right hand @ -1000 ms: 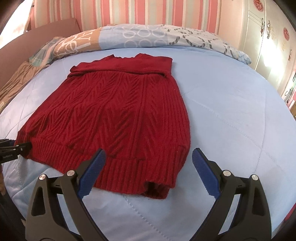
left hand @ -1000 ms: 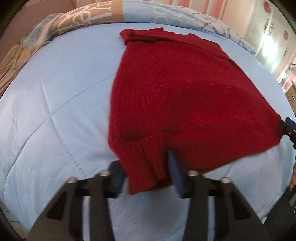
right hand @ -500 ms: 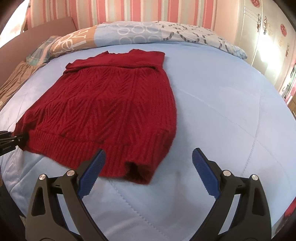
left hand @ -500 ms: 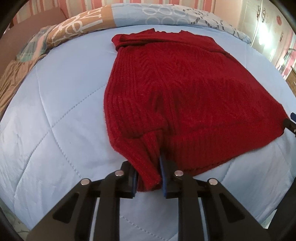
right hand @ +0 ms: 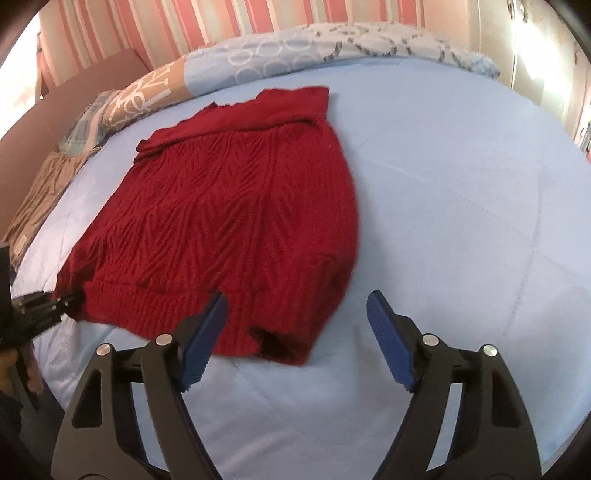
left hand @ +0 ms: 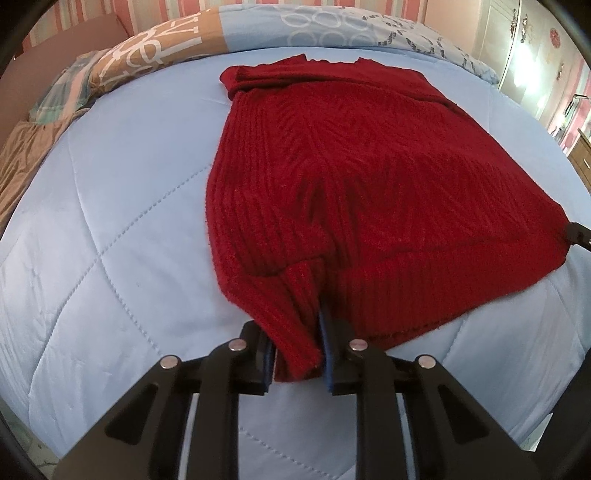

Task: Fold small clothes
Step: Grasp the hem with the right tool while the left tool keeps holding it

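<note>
- 1 red sweater (left hand: 362, 177) lay flat on 1 light-blue quilt (left hand: 110, 258), filling the centre and right of the left wrist view and the centre-left of the right wrist view.
- 1 patterned pillow (left hand: 258, 33) ran along the top of both views, with striped wall above it.
- 2 grippers were in play, 1 per hand.
- The left gripper (left hand: 297, 354) sat at the bottom centre of its own view, jaws drawn close and clamped on a bunched ribbed corner of the sweater's hem; its dark tip also showed at the left edge of the right wrist view, at the hem's corner.
- The right gripper (right hand: 295, 332) sat at the bottom centre of its view, jaws standing wide apart and gripping nothing; the hem's other corner lay between its blue pads (right hand: 201, 339), which did not press on it.
- The right gripper's jaws had just been closing, the gap narrower than 0.5 s ago, with the hem corner now between them.
- Compared with 1 s ago, the left jaws had gone from loosely flanking the corner to pinching it.
- In the right wrist view the sweater sat lower and nearer the pads than 1 s ago.
</note>
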Tool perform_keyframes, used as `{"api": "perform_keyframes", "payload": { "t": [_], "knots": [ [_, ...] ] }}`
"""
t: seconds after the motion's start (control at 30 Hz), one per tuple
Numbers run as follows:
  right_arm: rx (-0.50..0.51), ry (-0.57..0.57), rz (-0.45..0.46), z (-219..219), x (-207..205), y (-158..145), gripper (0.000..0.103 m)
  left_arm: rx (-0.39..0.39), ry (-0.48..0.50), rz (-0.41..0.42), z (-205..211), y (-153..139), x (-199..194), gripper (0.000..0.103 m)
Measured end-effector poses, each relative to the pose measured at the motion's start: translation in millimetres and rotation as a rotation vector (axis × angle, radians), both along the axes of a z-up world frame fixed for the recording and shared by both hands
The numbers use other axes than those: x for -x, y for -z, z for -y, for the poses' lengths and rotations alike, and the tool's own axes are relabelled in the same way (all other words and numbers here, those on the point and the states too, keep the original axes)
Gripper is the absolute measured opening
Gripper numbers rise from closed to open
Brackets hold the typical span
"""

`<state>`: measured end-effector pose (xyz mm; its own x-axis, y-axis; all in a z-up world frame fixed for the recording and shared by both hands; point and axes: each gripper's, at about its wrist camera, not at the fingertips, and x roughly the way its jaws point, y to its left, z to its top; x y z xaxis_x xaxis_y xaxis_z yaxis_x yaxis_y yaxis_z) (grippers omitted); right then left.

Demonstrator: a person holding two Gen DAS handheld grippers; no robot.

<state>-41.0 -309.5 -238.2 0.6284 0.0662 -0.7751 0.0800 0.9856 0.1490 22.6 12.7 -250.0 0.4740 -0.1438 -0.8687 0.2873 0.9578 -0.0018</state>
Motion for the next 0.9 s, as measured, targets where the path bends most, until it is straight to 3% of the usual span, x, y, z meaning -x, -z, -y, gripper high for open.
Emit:
{"api": "perform_keyframes", "payload": {
  "t": [0.2,0.43,0.47,0.5,0.6,0.83,0.9],
  "knots": [
    [0.162,-0.034,-0.070,-1,15,16,0.078,-0.011,-0.003,0.003,3,0,0,0.022],
    [0.233,-0.057,-0.093,-20,-9,31,0.075,-0.015,-0.007,-0.002,3,-1,-1,0.023],
    [0.270,-0.040,-0.091,-22,-12,31,0.071,-0.020,-0.004,0.002,3,-1,-1,0.023],
    [0.291,-0.018,-0.093,-20,-14,32,0.059,-0.023,-0.002,0.005,4,-1,-1,0.023],
    [0.230,0.057,-0.119,2,-12,33,0.033,-0.020,-0.007,0.005,3,-1,0,0.022],
    [0.033,0.126,-0.125,41,5,44,0.035,0.016,-0.023,-0.012,-3,-1,-1,0.023],
    [-0.007,0.093,-0.112,42,9,36,0.046,0.007,-0.019,-0.012,-2,-1,-2,0.023]
  ]
}}
